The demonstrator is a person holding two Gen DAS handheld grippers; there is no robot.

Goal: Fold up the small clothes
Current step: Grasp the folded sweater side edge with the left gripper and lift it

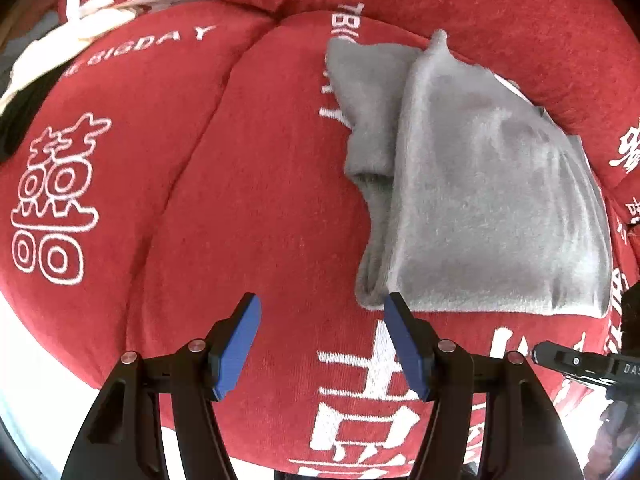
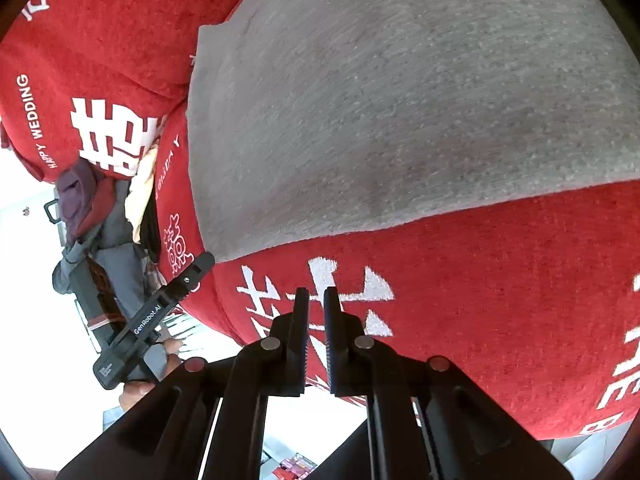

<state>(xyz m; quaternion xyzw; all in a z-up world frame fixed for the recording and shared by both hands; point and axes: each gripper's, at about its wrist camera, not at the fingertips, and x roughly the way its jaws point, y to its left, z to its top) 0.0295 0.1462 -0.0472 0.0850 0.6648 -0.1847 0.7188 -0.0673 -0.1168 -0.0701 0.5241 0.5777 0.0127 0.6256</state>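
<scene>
On the red cover [image 1: 248,184] of a cushioned seat lies a grey garment [image 1: 480,200], folded into a thick flat pad. Its long axis runs away from the left gripper [image 1: 322,320], from the near hem up to a small pointed corner at the far end. One narrower layer sticks out on its left side. No container can be made out in either view.

The left gripper points down, its blue pads wide apart with only red cloth between them; one pad tip is just beside the garment's near left corner. The right gripper [image 2: 316,300] has its jaws closed with nothing between them, near the garment's edge.

White writing on the cover reads "BIGDAY" and "HAPPY WEDDING", beside large white Chinese characters. The left gripper's side, seen from the right wrist, reads "GenRobot.AI".
</scene>
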